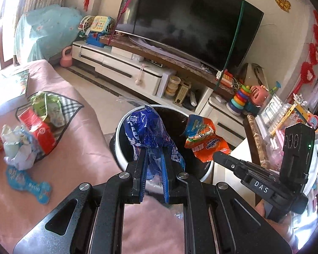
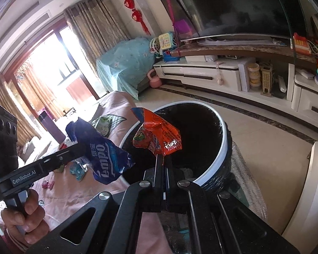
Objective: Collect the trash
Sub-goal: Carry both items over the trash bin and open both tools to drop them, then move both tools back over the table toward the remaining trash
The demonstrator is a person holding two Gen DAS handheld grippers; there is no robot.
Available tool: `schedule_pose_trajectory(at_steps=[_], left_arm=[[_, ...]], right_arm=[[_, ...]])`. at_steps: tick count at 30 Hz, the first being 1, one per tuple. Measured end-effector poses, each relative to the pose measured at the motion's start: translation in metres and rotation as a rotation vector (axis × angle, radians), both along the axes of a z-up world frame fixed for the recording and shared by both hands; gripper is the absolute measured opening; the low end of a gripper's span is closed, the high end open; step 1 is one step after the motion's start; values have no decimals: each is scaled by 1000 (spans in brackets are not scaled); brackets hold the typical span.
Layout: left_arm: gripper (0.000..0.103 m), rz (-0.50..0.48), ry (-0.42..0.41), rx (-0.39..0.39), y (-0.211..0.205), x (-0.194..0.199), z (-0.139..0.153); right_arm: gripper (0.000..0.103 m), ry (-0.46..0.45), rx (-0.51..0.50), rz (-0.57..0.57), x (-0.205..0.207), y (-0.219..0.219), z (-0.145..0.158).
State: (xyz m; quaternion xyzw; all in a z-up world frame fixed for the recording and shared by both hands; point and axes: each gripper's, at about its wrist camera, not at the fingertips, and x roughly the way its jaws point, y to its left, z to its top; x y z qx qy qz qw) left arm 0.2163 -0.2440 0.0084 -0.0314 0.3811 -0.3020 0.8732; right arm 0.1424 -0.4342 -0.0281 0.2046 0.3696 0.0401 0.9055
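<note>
My left gripper [image 1: 153,155] is shut on a crumpled blue plastic wrapper [image 1: 147,131], which hangs over the near left rim of a round trash bin [image 1: 119,148] with a white rim and black liner. To its right, my right gripper [image 1: 218,156] pinches an orange snack wrapper [image 1: 203,141] above the bin's opening. In the right wrist view, the right gripper [image 2: 164,158] is shut on the orange wrapper [image 2: 156,135] over the bin [image 2: 224,135]. There the left gripper [image 2: 80,147] holds the blue wrapper [image 2: 105,154] at the left, with a hand [image 2: 25,218] on its grip.
Left of the bin, a pink-covered surface [image 1: 80,169] carries more litter: crumpled tissue [image 1: 17,150], a red packet [image 1: 39,132], a flat teal wrapper [image 1: 29,182] and a checked cloth [image 1: 69,105]. Behind are a TV cabinet [image 1: 125,67] and toys. White furniture [image 2: 311,180] stands right of the bin.
</note>
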Motion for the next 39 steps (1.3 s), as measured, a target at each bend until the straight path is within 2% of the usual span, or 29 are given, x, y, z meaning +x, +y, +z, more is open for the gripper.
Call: schedule_pose_trajectory(at_steps=[16, 19, 20, 22, 24, 26, 29, 31, 33, 35, 37, 39], left_arm=[[11, -25, 62, 21, -24, 22, -24], [15, -31, 86, 18, -28, 27, -27], [21, -24, 97, 23, -28, 29, -29], [29, -16, 112, 29, -27, 30, -32], [35, 0, 119, 27, -21, 29, -33], [47, 11, 117, 22, -13, 26, -34], [63, 43, 108, 25, 1, 19, -33], [63, 58, 105, 18, 14, 13, -33], [67, 77, 101, 23, 26, 6, -34], [73, 103, 82, 33, 42, -2, -35], [80, 125, 66, 50, 55, -12, -37], [80, 152, 60, 61, 72, -21, -39]], right_arm=[[0, 55, -19, -8, 22, -15, -10], [1, 67, -17, -6, 25, -16, -13], [6, 70, -17, -4, 27, -16, -14], [8, 78, -12, -9, 30, -19, -15], [27, 82, -5, -18, 30, -20, -17], [39, 70, -1, -25, 28, -22, -16], [46, 62, 0, -19, 27, -18, -14], [58, 47, 5, -6, 23, -12, -12], [79, 32, 4, -6, 19, -6, -10], [88, 17, 15, -4, 14, 3, -7], [89, 9, 21, 12, 9, 15, -4], [91, -1, 16, 33, 5, 28, -1]])
